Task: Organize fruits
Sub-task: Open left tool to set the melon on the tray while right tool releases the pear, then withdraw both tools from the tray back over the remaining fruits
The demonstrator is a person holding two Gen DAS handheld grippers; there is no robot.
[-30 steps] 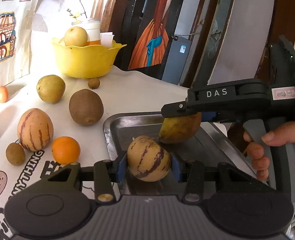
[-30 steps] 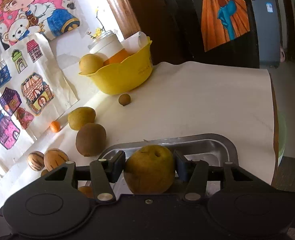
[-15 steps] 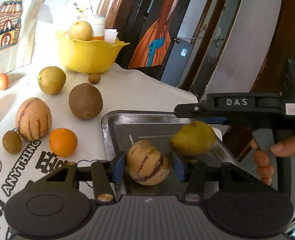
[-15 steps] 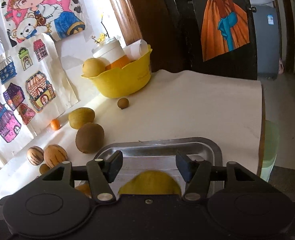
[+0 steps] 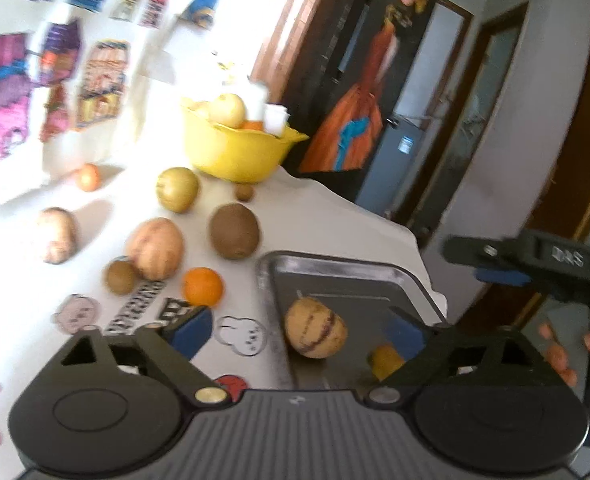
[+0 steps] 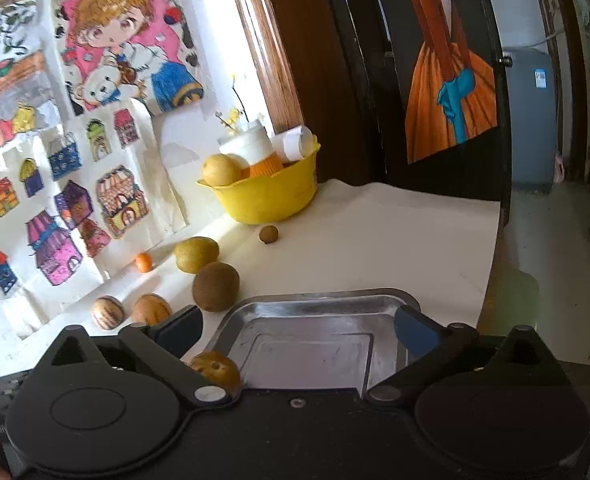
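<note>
A metal tray (image 5: 335,276) lies on the white cloth. A striped tan melon (image 5: 315,333) rests inside it, and a yellow pear (image 5: 387,360) lies beside it, partly hidden by my left finger. My left gripper (image 5: 303,332) is open above the tray's near end, with the melon between its spread fingers but apart from them. My right gripper (image 6: 299,328) is open and empty above the tray (image 6: 319,308); it also shows at the right of the left wrist view (image 5: 535,260). A round yellow-brown fruit (image 6: 215,368) peeks out below the right gripper's left finger.
Loose on the cloth are a kiwi (image 5: 234,231), an orange (image 5: 202,286), a striped melon (image 5: 155,248), a green pear (image 5: 177,189) and smaller fruits. A yellow bowl (image 5: 235,152) with fruit and cups stands at the back. The table edge (image 6: 491,248) runs along the right.
Both grippers opened and pulled up and back. The left let go of the striped melon and the right let go of the pear; both fruits now lie in the tray.
</note>
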